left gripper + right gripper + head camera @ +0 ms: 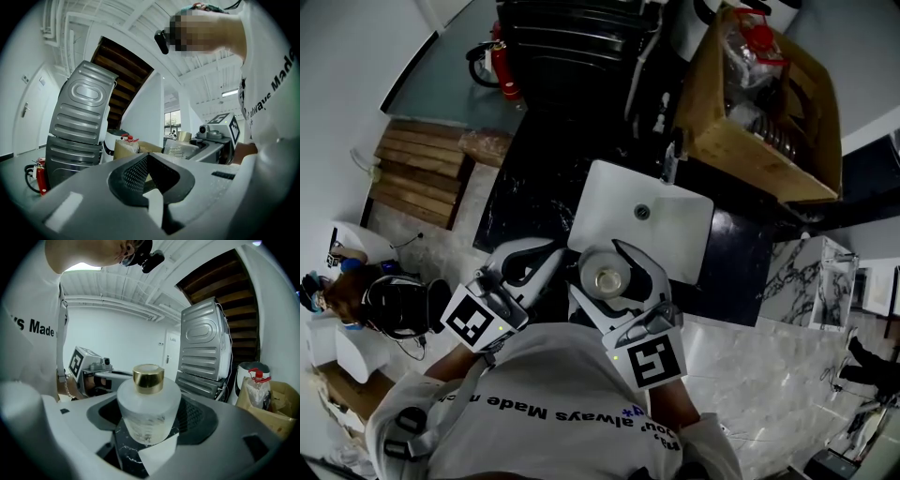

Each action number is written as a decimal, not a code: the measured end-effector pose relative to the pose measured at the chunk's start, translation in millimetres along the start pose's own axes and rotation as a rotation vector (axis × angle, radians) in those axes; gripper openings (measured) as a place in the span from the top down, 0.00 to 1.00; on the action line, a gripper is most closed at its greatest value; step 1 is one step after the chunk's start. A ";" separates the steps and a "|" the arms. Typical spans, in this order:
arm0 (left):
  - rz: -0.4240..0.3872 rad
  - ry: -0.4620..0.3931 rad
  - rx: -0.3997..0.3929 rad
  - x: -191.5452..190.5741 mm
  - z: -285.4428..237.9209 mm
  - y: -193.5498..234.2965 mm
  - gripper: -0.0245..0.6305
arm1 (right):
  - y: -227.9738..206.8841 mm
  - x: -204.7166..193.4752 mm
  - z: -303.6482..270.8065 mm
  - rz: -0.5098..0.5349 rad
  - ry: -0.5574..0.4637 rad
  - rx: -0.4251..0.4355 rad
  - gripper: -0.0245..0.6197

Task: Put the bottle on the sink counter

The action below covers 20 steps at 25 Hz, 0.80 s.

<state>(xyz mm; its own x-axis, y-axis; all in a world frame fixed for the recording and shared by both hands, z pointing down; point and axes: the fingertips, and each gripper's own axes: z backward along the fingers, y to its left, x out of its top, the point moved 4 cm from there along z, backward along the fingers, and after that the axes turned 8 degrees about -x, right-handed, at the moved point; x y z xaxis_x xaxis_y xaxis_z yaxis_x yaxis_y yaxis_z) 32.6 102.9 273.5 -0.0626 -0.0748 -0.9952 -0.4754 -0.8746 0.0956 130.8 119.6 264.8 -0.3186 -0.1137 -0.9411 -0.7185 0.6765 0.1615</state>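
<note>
Frosted bottle (pixel 148 405); shirt (pixel 546 367) print "always Made"

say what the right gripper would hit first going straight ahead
Probably nothing near: the right gripper, shut on the bottle, points out over the white sink, with only a far wall beyond. Depth is unclear.

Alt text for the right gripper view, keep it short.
The right gripper is shut on a frosted bottle with a gold cap, standing upright between its jaws. Behind are a ribbed grey metal casing and, at right, a cardboard box.
</note>
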 end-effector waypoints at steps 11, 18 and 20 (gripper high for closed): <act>0.012 0.012 -0.005 7.5 14.5 131.4 0.96 | -15.9 34.3 -128.6 0.003 -0.006 0.003 0.45; 0.017 0.004 -0.042 10.9 23.5 183.5 0.96 | -17.1 47.2 -180.2 -0.008 0.009 -0.024 0.45; 0.022 0.006 -0.049 9.0 25.8 193.3 0.96 | -16.4 48.7 -190.4 -0.008 0.009 -0.029 0.45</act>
<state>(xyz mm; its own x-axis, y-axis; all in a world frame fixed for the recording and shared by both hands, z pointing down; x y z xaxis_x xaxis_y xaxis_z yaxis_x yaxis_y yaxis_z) -82.5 -54.5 283.5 -0.0675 -0.0972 -0.9930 -0.4302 -0.8951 0.1169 9.4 -35.5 272.9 -0.3181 -0.1262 -0.9396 -0.7388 0.6541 0.1623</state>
